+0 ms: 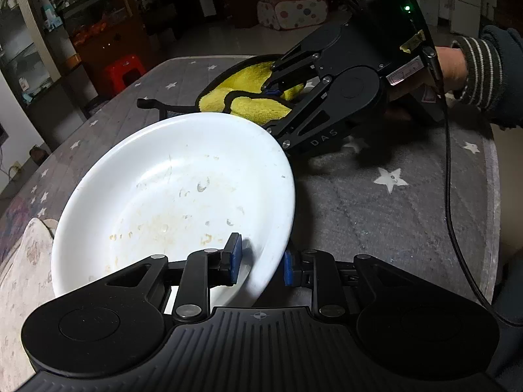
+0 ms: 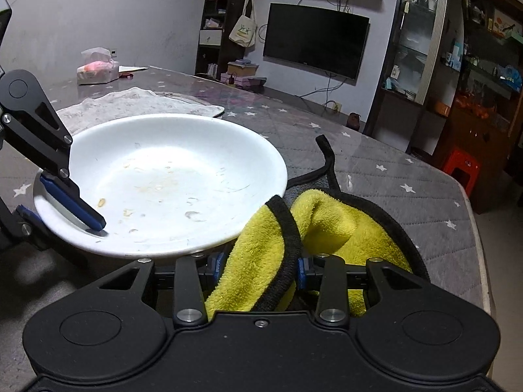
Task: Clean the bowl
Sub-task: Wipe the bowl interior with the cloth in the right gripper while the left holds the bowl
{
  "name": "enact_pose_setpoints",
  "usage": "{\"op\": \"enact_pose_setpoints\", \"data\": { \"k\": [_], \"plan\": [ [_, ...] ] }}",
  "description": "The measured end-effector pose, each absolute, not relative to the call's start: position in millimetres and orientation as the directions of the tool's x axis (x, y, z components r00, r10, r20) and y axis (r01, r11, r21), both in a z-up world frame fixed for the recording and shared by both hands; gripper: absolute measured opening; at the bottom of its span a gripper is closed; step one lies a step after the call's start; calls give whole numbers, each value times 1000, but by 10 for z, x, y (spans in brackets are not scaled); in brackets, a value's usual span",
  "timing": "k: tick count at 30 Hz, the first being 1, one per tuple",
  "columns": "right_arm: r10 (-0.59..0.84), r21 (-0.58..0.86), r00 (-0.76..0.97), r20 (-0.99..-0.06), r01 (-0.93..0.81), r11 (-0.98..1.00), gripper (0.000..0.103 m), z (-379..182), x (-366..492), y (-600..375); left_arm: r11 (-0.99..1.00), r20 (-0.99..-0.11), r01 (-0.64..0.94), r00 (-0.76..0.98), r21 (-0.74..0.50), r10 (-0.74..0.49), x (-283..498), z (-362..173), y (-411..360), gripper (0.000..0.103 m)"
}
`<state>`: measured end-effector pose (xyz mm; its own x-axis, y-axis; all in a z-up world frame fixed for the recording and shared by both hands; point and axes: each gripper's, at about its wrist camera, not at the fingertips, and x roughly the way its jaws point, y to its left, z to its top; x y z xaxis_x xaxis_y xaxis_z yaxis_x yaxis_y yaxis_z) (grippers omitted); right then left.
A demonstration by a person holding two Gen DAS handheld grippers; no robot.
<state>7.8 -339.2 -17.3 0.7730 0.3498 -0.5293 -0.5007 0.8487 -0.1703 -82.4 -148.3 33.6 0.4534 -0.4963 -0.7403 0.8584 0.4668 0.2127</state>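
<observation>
Left hand-held gripper pinches the near rim of the white bowl, tilted off the surface. Right hand-held gripper pinches the yellow cloth just beside it; cloth's far end hidden.

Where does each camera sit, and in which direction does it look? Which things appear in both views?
Left wrist: sits on the left gripper, looking down over the bowl it clamps by the rim; right gripper and a sleeved hand show.
Right wrist: sits on the right gripper, looking across the table toward a television; it grips the yellow cloth; left gripper shows.
Shared: bowl, cloth, table, the opposite gripper.
</observation>
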Motion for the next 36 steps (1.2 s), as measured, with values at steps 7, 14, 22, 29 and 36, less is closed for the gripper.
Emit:
{"op": "enact_pose_setpoints", "data": {
  "k": [7,14,22,29,36],
  "plan": [
    [353,-171,771,-530,-505,846,40,-186,1,-3367,469,-728,853,471,231,-499,-802,369,-1757,29],
    [359,-181,767,-531,-517,837,40,-185,-128,-3344,468,-719,851,478,237,-505,-691,395,-1873,30],
    [373,-194,756,-537,-542,818,40,-180,-338,-3334,437,-711,863,472,253,-521,-670,373,-1804,24],
    [407,-214,734,-544,-590,778,40,-162,-535,-3274,399,-715,888,432,230,-550,-652,393,-1635,24],
    [423,-222,727,-541,-608,762,40,-156,-506,-3289,360,-721,907,400,220,-566,-613,393,-1532,24]
  ]
}}
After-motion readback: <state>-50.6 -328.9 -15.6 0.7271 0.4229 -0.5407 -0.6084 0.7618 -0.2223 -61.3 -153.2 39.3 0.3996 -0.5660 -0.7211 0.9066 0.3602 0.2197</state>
